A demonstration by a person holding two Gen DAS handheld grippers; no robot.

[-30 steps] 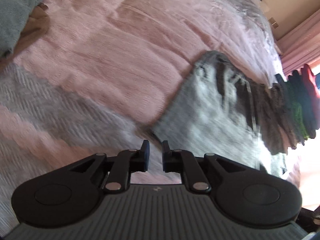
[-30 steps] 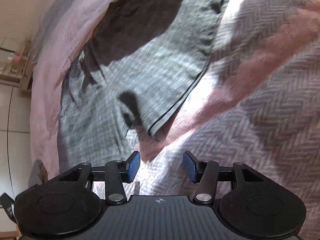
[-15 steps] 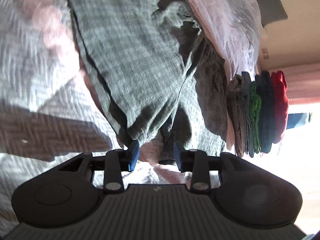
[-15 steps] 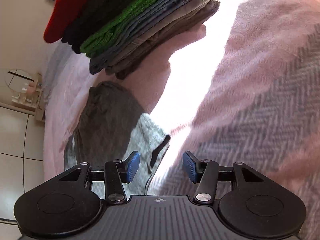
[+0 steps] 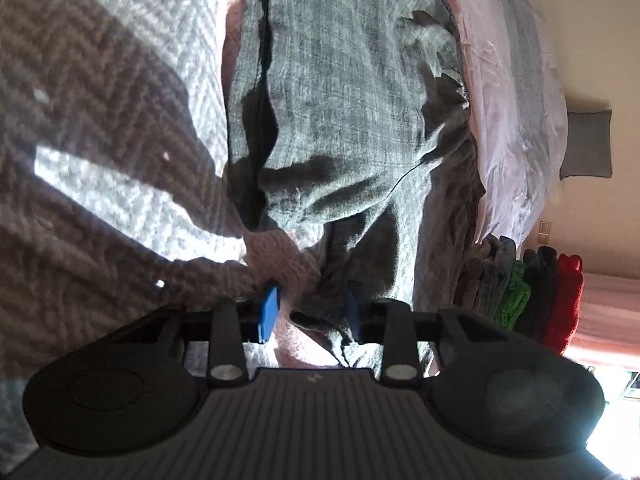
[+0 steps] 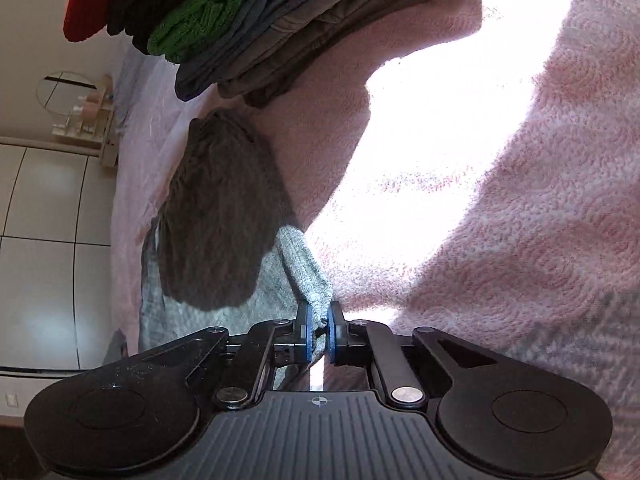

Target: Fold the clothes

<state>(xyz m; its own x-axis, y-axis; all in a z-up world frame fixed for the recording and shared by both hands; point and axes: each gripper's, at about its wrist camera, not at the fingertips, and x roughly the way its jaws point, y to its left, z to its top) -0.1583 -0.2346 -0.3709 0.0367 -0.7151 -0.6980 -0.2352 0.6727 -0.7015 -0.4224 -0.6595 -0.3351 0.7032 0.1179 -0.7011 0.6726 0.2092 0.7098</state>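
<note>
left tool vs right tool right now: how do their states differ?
The right tool is pinched shut on a corner of the grey garment; the left tool shows a clear gap, its jaws having just been closing. Cloth between the right tool's pads is squeezed thin, while the garment's edge by the left tool lies loose between its pads, not pressed. Both point down at the same garment on the pink blanket.

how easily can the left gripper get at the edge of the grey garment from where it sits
Probably yes. The left gripper already has the grey garment's bunched edge between its closing jaws, beside a fold of pink blanket. Nothing blocks it, though it might pinch blanket too.
</note>
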